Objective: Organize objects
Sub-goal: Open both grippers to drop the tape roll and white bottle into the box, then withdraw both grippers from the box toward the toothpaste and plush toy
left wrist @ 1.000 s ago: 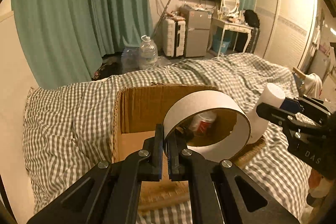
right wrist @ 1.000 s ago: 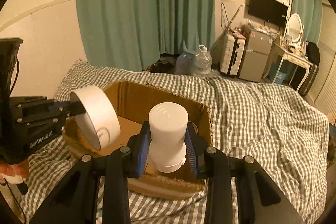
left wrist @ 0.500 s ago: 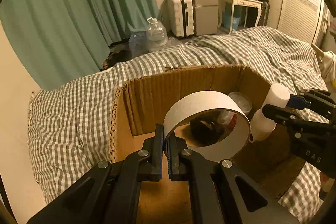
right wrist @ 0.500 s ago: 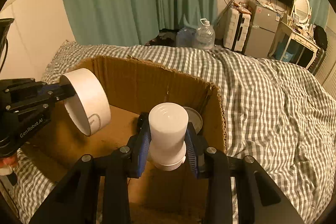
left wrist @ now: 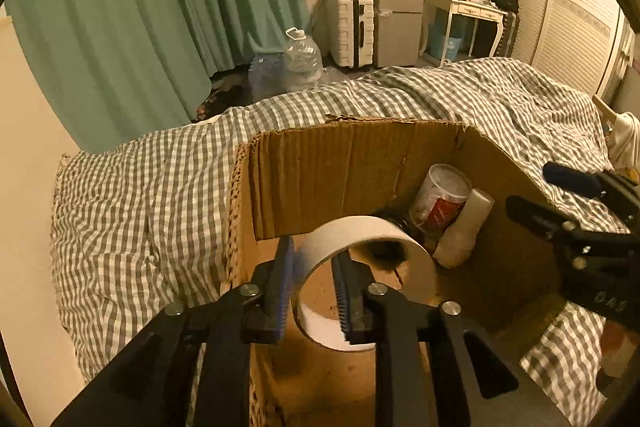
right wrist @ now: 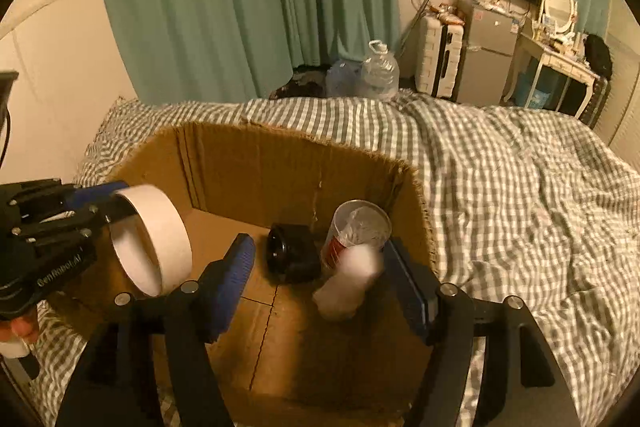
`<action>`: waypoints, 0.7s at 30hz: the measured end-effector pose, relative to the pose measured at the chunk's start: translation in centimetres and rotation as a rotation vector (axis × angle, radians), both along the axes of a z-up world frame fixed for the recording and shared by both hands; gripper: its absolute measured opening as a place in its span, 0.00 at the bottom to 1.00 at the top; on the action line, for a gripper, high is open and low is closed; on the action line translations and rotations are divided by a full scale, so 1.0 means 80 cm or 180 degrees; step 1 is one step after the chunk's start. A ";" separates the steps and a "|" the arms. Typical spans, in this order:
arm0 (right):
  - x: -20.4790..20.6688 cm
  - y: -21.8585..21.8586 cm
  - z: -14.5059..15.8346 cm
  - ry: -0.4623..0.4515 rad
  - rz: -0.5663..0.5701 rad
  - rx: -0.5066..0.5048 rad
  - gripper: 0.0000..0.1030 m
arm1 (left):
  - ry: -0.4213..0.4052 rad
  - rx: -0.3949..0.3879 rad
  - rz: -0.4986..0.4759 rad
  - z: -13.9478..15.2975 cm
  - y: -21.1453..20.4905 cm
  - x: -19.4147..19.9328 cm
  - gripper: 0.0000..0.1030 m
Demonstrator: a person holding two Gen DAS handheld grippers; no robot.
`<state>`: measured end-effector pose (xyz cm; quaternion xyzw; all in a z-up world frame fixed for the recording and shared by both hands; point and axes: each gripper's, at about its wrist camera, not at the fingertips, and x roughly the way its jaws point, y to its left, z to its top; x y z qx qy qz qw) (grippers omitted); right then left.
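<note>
Two drops at once: your right claw (right wrist: 320,279) gapes wide, white bottle (right wrist: 348,283) falling inside the cardboard box (right wrist: 256,163), left claw (left wrist: 314,283) open around the tape ring's (left wrist: 368,267) wall at 6 o'clock, so next pull both clear.

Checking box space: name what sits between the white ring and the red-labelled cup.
A black object on the box floor, clearest in the right wrist view.
</note>
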<state>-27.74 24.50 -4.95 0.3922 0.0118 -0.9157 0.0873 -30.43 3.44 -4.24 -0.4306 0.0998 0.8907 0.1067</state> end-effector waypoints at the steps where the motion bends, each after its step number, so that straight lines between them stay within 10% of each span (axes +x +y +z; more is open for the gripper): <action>1: 0.005 0.000 0.006 0.0030 -0.0005 0.0016 0.65 | 0.0002 0.0015 -0.0008 0.003 -0.001 0.006 0.26; 3: 0.019 0.002 0.020 0.0105 -0.0026 0.0049 0.66 | 0.0038 0.0030 -0.0014 0.012 -0.001 0.016 0.34; 7: 0.049 0.009 0.048 0.0235 -0.0059 0.0048 0.71 | 0.0253 0.0119 -0.0103 0.041 0.006 0.039 0.86; 21: 0.175 0.014 0.105 0.0636 0.0072 0.0200 0.78 | 0.0612 0.0188 0.0022 0.107 0.000 0.150 0.91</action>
